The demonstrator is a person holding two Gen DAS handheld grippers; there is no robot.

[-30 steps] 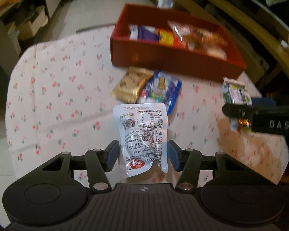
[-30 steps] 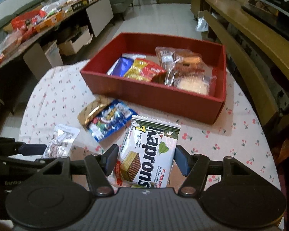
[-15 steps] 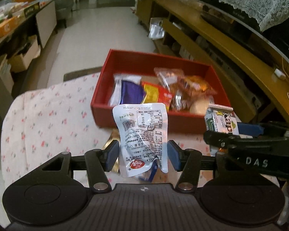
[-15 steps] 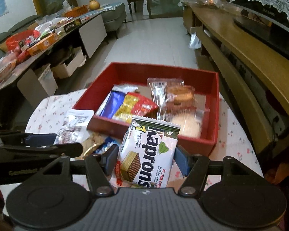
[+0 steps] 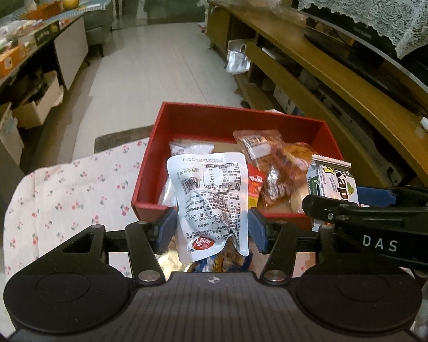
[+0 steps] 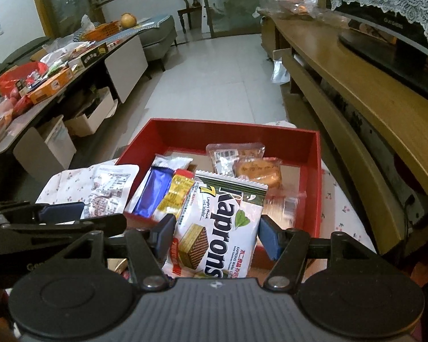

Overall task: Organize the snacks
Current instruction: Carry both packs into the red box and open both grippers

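Observation:
My left gripper [image 5: 211, 229] is shut on a white printed snack pouch [image 5: 211, 199], held up just short of the near wall of the red box [image 5: 145, 176]. My right gripper [image 6: 214, 235] is shut on a white Kaprons wafer pack [image 6: 222, 228], also lifted at the box's near wall [image 6: 311, 208]. In the box lie a blue bar [image 6: 151, 193], a red-yellow pack [image 6: 179, 191] and clear-wrapped pastries [image 6: 256, 168]. The right gripper [image 5: 348, 199] with its wafer pack [image 5: 332, 181] shows at the right of the left wrist view; the left gripper [image 6: 68, 213] and its pouch [image 6: 108, 188] show at the left of the right wrist view.
The box rests on a cherry-print tablecloth [image 5: 71, 193]. More snack packs [image 5: 222, 259] lie on the cloth under my left gripper. A long wooden TV bench [image 6: 356, 99] runs along the right. A cluttered side table [image 6: 57, 68] stands at the left.
Both grippers rose and moved forward with their packs, from over the loose snacks on the cloth to the box's near wall. The two grips stayed the same.

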